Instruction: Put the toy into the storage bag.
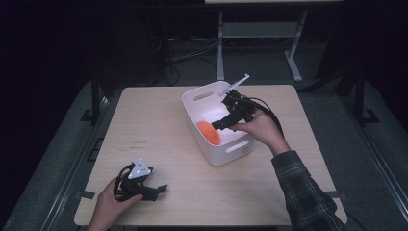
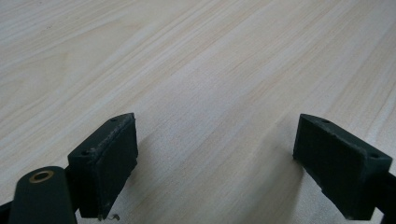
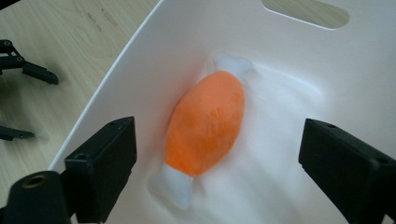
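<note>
An orange candy-shaped plush toy with white twisted ends (image 3: 205, 123) lies inside a white plastic bin (image 1: 226, 150). The right gripper (image 1: 219, 124) hovers above it, jaws apart and empty. The left gripper (image 1: 156, 190) rests wide apart on the pale wooden worktop (image 1: 168, 125).

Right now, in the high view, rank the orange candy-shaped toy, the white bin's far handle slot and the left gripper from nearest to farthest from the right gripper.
1. Orange candy-shaped toy, lying in the white bin, just below the right gripper.
2. Far handle slot, on the bin's back wall.
3. Left gripper, open, at the table's near left edge.
</note>
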`<action>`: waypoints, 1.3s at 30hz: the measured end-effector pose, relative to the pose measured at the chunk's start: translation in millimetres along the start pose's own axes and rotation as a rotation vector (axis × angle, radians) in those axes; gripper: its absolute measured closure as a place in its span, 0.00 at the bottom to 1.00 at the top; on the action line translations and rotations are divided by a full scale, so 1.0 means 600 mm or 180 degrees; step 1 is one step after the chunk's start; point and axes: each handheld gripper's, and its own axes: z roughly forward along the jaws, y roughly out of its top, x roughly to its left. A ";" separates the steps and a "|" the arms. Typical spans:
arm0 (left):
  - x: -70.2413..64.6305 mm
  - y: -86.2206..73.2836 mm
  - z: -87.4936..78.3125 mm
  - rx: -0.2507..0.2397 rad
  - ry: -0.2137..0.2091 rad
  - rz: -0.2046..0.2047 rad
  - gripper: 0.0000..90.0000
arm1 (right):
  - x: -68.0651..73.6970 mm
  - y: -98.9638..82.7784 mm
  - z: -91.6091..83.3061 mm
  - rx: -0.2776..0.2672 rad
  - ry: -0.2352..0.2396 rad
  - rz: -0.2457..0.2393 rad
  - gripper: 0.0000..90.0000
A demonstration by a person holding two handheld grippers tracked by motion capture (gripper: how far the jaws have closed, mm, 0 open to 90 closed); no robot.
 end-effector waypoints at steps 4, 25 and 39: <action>0.000 0.000 0.000 0.0002 0.0000 0.0002 0.14 | -0.006 -0.010 -0.016 -0.0045 -0.0021 0.0018 0.10; 0.000 0.000 0.000 0.0002 0.0001 0.0004 0.14 | -0.030 -0.091 -0.088 -0.0249 -0.0134 0.0072 0.08; 0.000 0.000 0.000 0.0004 0.0001 0.0005 0.14 | -0.043 -0.181 -0.114 -0.0360 -0.0192 0.0155 0.06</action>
